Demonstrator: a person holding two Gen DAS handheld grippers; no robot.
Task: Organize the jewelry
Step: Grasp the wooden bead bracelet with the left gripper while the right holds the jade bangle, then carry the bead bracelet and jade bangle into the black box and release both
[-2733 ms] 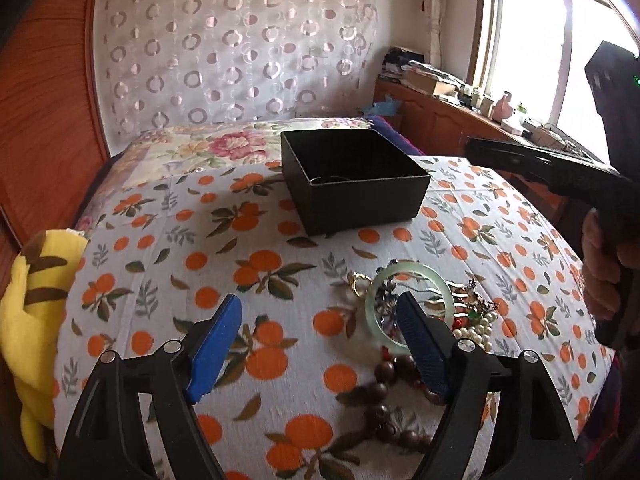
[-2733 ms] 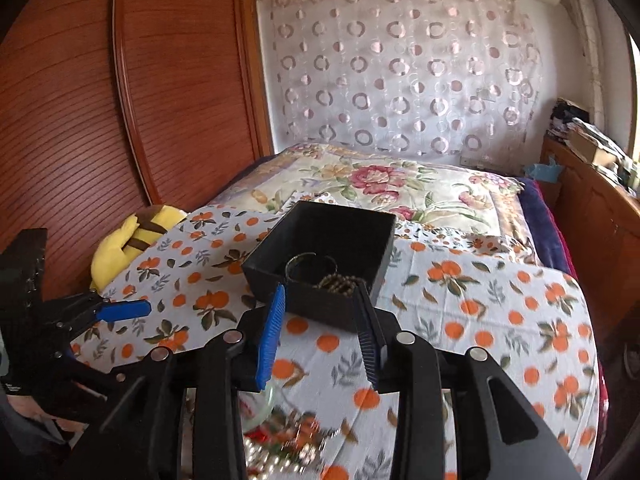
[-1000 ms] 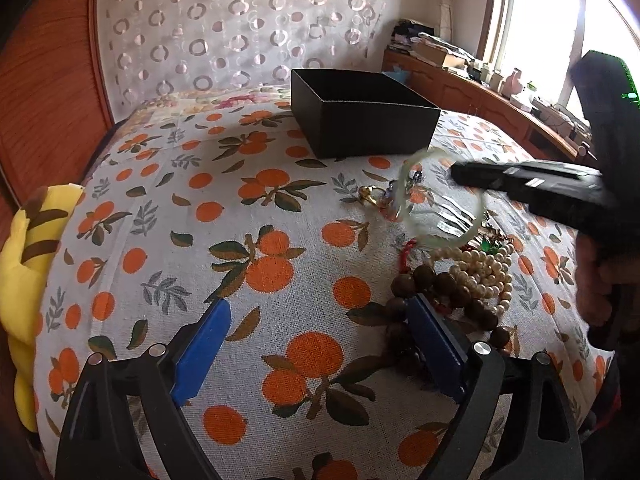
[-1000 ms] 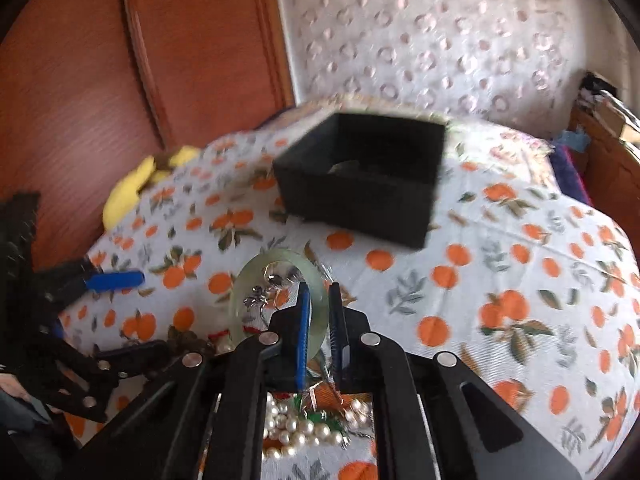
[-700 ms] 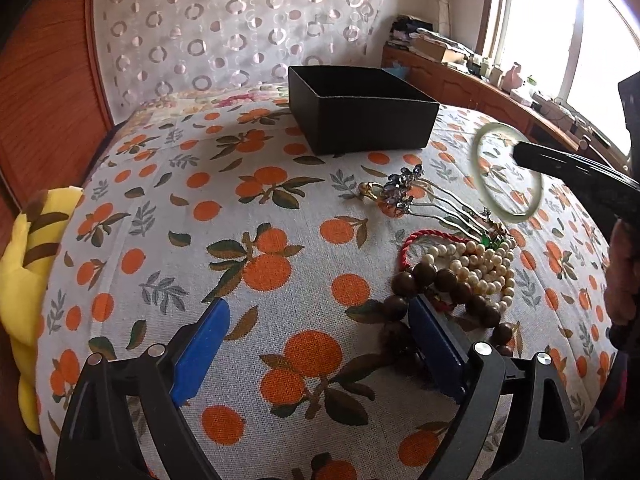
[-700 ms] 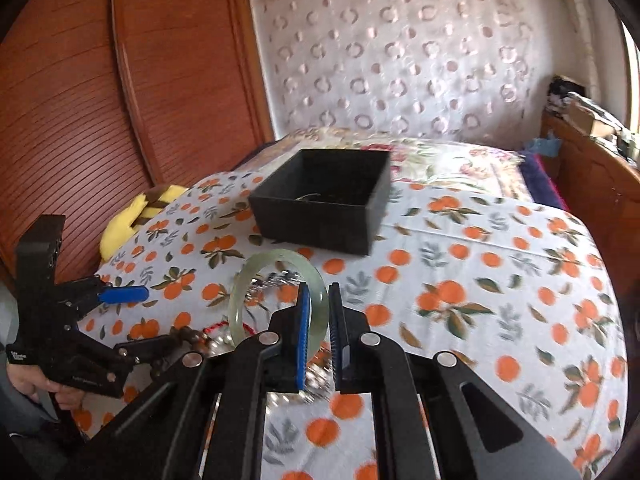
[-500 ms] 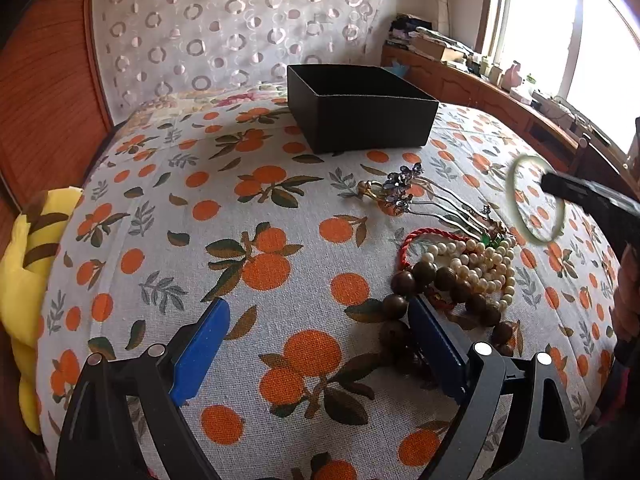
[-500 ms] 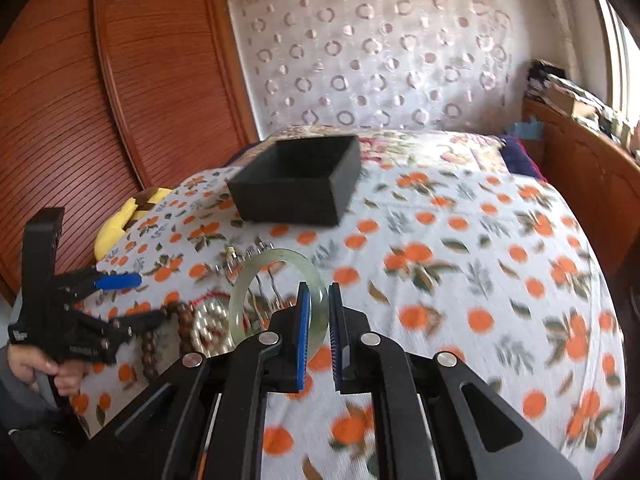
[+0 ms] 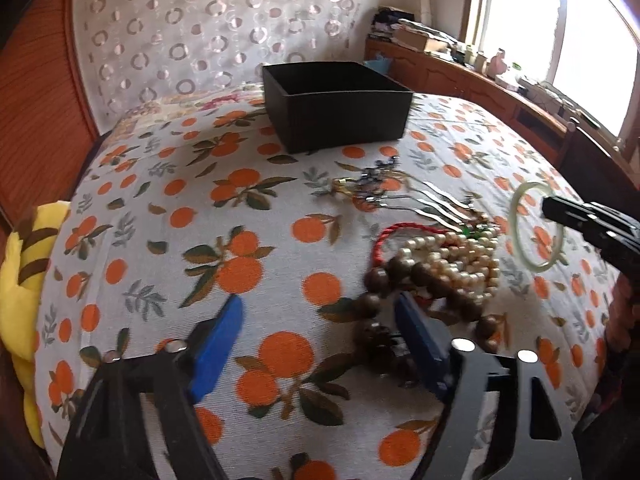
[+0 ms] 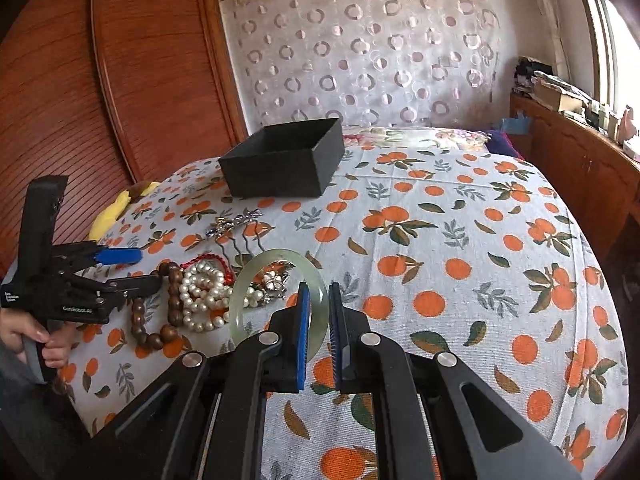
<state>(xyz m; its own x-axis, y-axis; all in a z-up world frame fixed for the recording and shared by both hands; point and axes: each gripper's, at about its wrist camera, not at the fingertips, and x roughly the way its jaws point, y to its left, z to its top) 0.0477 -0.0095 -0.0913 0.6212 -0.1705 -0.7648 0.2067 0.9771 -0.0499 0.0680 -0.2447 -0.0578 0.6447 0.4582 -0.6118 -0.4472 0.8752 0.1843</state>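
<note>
1. The black box (image 10: pixel 282 164) sits on the bed at about 11 o'clock from the right gripper; its rim faces away in both views, so what lies inside cannot be told.
2. The left gripper (image 9: pixel 320 340) hangs low over the bedspread with its blue pads spread wide apart and nothing between them. Its right pad is beside the brown wooden beads (image 9: pixel 404 276).
3. At 1 o'clock from the left gripper lies the jewelry pile: the wooden beads, a white pearl strand (image 9: pixel 460 256), a red cord (image 9: pixel 384 236) and silver hair combs (image 9: pixel 400 196) with flowered tops, all touching or overlapping.
4. The right gripper (image 10: pixel 319 320) is clamped on the rim of a pale green bangle (image 10: pixel 256 276), holding it upright and clear of the bedspread, to the right of the pile.
5. A yellow plush toy (image 9: pixel 20 276) lies at the left edge of the bed.
6. The bedspread (image 10: pixel 460 240) is white with oranges and leaves. A curtain with ring patterns (image 10: pixel 360 48) hangs at 12 o'clock, wooden panels stand left, and a wooden cabinet (image 10: pixel 580 160) runs under the window at right.
</note>
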